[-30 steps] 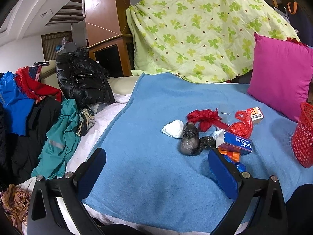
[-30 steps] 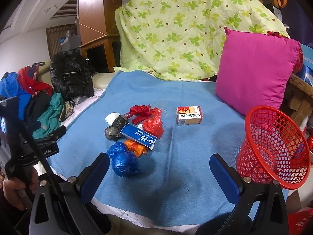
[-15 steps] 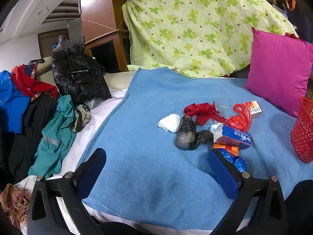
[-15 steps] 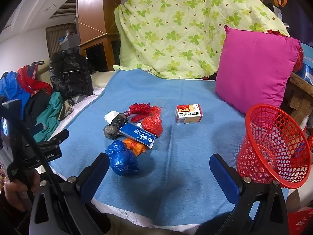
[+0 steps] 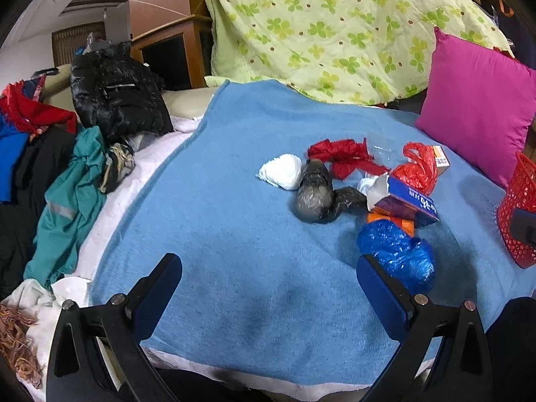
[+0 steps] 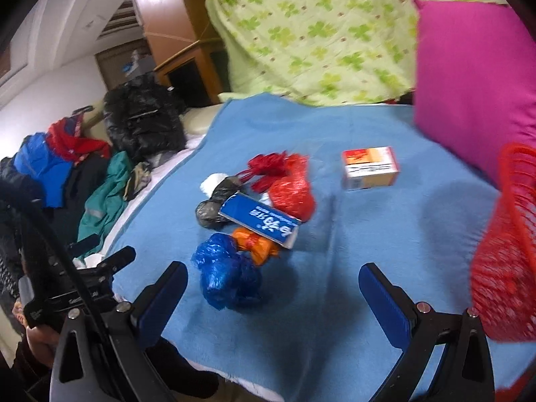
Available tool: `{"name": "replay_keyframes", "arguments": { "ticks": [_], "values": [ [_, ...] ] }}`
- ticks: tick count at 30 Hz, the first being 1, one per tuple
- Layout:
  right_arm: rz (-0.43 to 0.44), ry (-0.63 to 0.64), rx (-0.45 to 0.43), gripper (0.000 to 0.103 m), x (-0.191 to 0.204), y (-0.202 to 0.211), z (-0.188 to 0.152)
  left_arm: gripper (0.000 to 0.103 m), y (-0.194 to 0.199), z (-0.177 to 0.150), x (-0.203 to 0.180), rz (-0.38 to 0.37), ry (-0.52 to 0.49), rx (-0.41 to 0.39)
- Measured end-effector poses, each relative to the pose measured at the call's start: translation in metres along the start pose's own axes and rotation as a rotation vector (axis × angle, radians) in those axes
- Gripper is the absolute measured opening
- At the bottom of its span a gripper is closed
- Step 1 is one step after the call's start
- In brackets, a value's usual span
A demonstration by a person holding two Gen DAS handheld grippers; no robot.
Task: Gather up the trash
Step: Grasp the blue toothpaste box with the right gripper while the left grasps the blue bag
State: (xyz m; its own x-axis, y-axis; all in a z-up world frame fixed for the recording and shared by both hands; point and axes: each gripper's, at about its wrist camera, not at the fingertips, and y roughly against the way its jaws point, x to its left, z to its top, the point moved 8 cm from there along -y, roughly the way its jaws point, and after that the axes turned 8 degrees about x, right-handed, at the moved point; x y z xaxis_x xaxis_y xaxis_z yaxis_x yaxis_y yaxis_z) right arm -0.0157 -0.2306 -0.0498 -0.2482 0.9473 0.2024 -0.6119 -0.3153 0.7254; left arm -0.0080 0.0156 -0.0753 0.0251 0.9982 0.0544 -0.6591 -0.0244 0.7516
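Note:
A heap of trash lies on the blue blanket (image 5: 234,227): a crumpled blue bag (image 5: 398,254) (image 6: 224,271), an orange wrapper (image 6: 256,246), a long blue box (image 5: 407,201) (image 6: 259,221), a grey-black bag (image 5: 315,194), a white wad (image 5: 283,172), red bags (image 5: 417,171) (image 6: 291,191) and a small orange-white carton (image 6: 368,167). A red mesh basket (image 6: 506,261) (image 5: 517,214) stands at the right. My left gripper (image 5: 268,281) is open, its right finger just in front of the blue bag. My right gripper (image 6: 273,288) is open and holds nothing, with the blue bag by its left finger.
A pink cushion (image 5: 475,100) leans at the back right under a green clover quilt (image 5: 335,30). Piled clothes and a black jacket (image 5: 117,93) cover the left side. The blanket's front edge (image 5: 268,375) lies near the grippers. In the right wrist view, a hand (image 6: 37,341) holds the left gripper's handle.
Both grippers have moved forward and closer to the trash heap. The right wrist view has tilted and swung left, so the basket now sits at its right edge. Both stay open.

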Motion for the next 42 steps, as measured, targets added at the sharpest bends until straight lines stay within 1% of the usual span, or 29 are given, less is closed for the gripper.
{"name": "replay_keyframes", "arguments": {
  "ticks": [3, 4, 5, 7, 10, 12, 14, 16, 18, 20, 22, 26, 31, 32, 35, 40, 41, 42],
  "values": [
    [0.033, 0.073, 0.007, 0.101, 0.008, -0.024, 0.013, 0.103, -0.003, -0.001, 0.004, -0.013, 0.009, 0.010],
    [0.053, 0.099, 0.016, 0.096, 0.011, -0.035, 0.019, 0.103, -0.004, -0.001, 0.005, -0.013, 0.013, 0.012],
    [0.070, 0.118, 0.032, 0.088, 0.014, -0.045, 0.024, 0.103, -0.005, -0.001, 0.007, -0.014, 0.017, 0.014],
    [0.098, 0.134, 0.071, 0.082, 0.019, -0.063, 0.031, 0.103, -0.008, -0.001, 0.010, -0.012, 0.022, 0.018],
    [0.127, 0.158, 0.095, 0.082, 0.025, -0.082, 0.040, 0.103, -0.013, -0.003, 0.013, -0.016, 0.026, 0.030],
    [0.146, 0.183, 0.130, 0.078, 0.029, -0.098, 0.043, 0.103, -0.015, -0.003, 0.013, -0.024, 0.023, 0.038],
    [0.150, 0.210, 0.181, 0.077, 0.030, -0.115, 0.043, 0.103, -0.015, -0.003, 0.012, -0.033, 0.014, 0.039],
    [0.152, 0.231, 0.207, 0.077, 0.030, -0.126, 0.041, 0.103, -0.015, -0.002, 0.012, -0.032, 0.001, 0.035],
    [0.142, 0.247, 0.234, 0.069, 0.028, -0.138, 0.040, 0.103, -0.015, -0.001, 0.011, -0.041, -0.006, 0.034],
    [0.161, 0.237, 0.246, 0.064, 0.027, -0.143, 0.038, 0.103, -0.016, 0.000, 0.010, -0.051, -0.007, 0.038],
    [0.148, 0.231, 0.231, 0.063, 0.026, -0.139, 0.038, 0.103, -0.018, 0.000, 0.006, -0.068, -0.012, 0.046],
    [0.143, 0.165, 0.218, 0.058, 0.016, -0.127, 0.037, 0.103, -0.019, 0.000, -0.007, -0.102, -0.036, 0.063],
    [0.177, 0.025, 0.192, 0.055, -0.015, -0.102, 0.036, 0.103, -0.021, 0.002, -0.034, -0.171, -0.057, 0.089],
    [0.200, -0.021, 0.182, 0.055, -0.023, -0.095, 0.034, 0.103, -0.023, 0.003, -0.040, -0.183, -0.059, 0.099],
    [0.225, -0.089, 0.156, 0.055, -0.037, -0.078, 0.028, 0.103, -0.030, 0.007, -0.062, -0.243, -0.068, 0.129],
    [0.225, -0.125, 0.091, 0.054, -0.043, -0.047, 0.023, 0.103, -0.054, 0.005, -0.095, -0.319, -0.062, 0.220],
    [0.226, -0.125, 0.071, 0.054, -0.043, -0.038, 0.023, 0.097, -0.059, 0.003, -0.101, -0.336, -0.057, 0.243],
    [0.227, -0.127, 0.047, 0.052, -0.043, -0.028, 0.024, 0.087, -0.062, 0.001, -0.107, -0.369, -0.056, 0.260]
  ]
}}
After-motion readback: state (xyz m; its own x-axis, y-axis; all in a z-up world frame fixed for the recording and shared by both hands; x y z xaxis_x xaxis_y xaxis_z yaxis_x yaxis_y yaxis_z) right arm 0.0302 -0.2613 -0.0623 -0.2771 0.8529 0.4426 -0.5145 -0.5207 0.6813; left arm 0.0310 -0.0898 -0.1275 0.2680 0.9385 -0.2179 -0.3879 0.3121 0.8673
